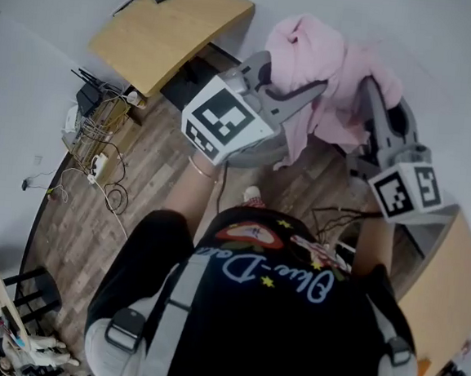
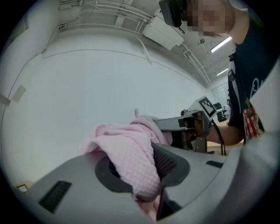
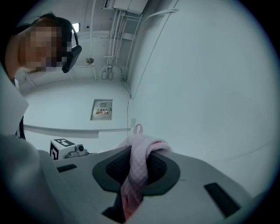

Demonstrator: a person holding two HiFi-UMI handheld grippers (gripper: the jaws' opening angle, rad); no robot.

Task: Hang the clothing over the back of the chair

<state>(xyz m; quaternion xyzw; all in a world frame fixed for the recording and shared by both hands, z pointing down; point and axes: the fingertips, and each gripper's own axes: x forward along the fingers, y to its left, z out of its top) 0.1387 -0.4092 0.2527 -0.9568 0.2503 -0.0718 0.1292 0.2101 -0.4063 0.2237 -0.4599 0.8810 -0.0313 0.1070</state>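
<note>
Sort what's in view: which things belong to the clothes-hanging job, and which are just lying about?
In the job: pink quilted garment, left gripper, right gripper, both clamped on it.
Lying about: light wooden desk, tangle of black and white cables on the wood floor.

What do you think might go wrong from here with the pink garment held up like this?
The right claw pinches only a thin fold of the pink quilted garment, which may slip out. Loose black cables lie on the wooden floor beside the person: a tripping hazard.
</note>
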